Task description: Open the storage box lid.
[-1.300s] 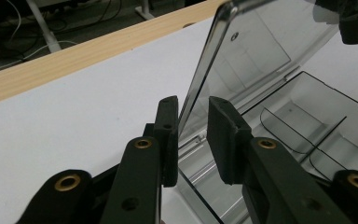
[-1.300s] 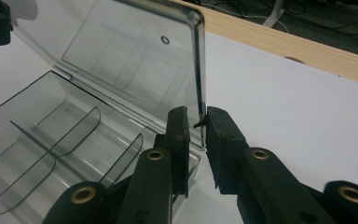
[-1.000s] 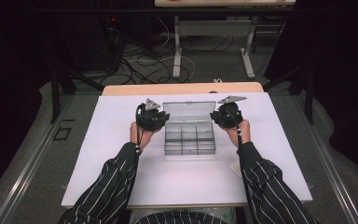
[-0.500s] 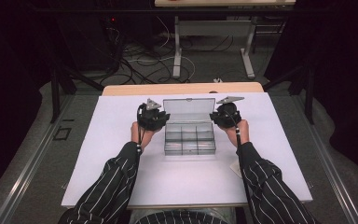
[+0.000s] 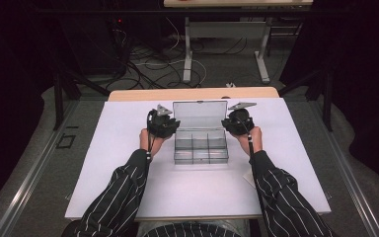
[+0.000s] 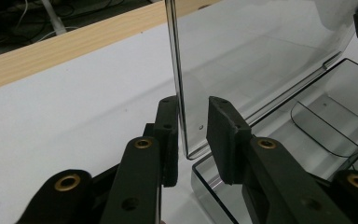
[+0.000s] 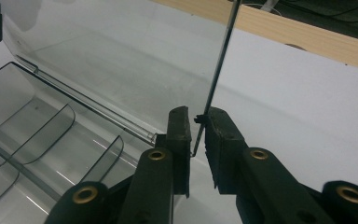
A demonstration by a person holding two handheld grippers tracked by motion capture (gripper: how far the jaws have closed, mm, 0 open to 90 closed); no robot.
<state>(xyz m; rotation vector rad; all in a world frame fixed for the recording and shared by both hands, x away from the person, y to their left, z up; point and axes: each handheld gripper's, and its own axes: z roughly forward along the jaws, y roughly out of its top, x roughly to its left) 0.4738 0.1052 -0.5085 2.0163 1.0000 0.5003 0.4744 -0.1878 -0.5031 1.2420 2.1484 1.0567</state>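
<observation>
- Clear plastic box (image 5: pixel 200 146), compartmented, stands open near the middle of the far half of the table (image 5: pixel 103 168), closer to the far edge than to the near one.
- Lid (image 5: pixel 200 114): clear, raised upright at the box's far side, hinged along the back wall; in the left gripper view lid (image 6: pixel 261 60) and box (image 6: pixel 335 126) show from the side.
- Left tongs (image 5: pixel 170 126): at the lid's left edge. In the left gripper view the left tongs (image 6: pixel 192 135) straddle the lid's edge near its lower corner; one pad lies against the edge, the other stands a little off it. Gap narrow; a firm grip cannot be told.
- Right tongs (image 5: pixel 229 123): at the lid's right edge. In the right gripper view the right tongs (image 7: pixel 196 140) sit around that edge, lid (image 7: pixel 135 60) between the pads, both pads very close to it; narrow gap.
- Compartments: dividers visible in the box (image 7: pixel 37 140), nothing seen inside.
- Table: white top, wooden strip along the far edge (image 5: pixel 192 94).
- Person: striped sleeves (image 5: pixel 113 197) entering from the near edge.
</observation>
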